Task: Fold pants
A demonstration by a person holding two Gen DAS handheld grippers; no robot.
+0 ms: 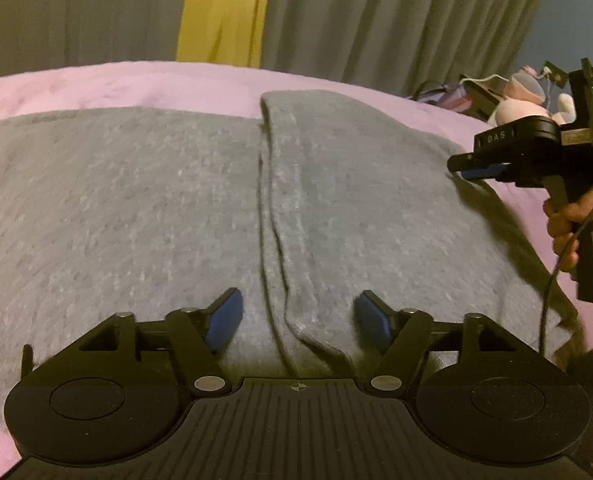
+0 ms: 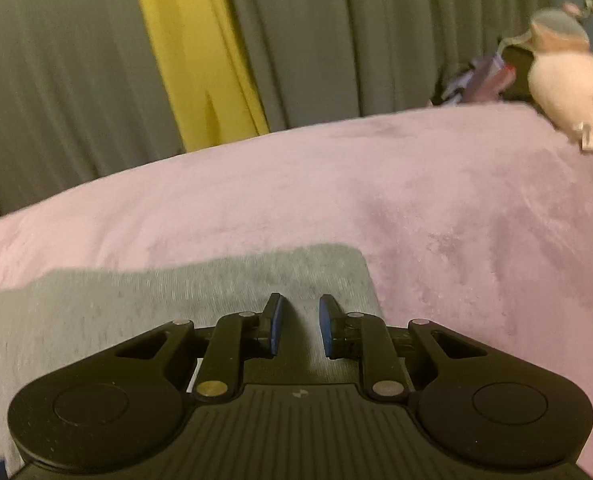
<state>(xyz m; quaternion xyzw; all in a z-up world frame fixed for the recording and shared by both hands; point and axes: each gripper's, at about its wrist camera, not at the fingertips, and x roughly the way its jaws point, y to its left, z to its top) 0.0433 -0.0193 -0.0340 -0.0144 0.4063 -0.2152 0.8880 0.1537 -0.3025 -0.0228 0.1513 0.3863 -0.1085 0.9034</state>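
Observation:
Grey pants (image 1: 136,208) lie spread on a pink blanket (image 1: 136,84), with a folded layer (image 1: 356,200) lying over their right part and a seam edge running down the middle. My left gripper (image 1: 298,320) is open just above that edge, its blue pads on either side. My right gripper (image 1: 462,166) shows at the right of the left wrist view, over the right edge of the pants. In the right wrist view, the right gripper (image 2: 300,326) is open and empty above a corner of the pants (image 2: 216,292).
Grey curtains (image 1: 376,20) with a yellow strip (image 1: 220,12) hang behind the bed. Plush toys (image 2: 568,80) and clutter sit at the far right corner of the blanket (image 2: 456,200).

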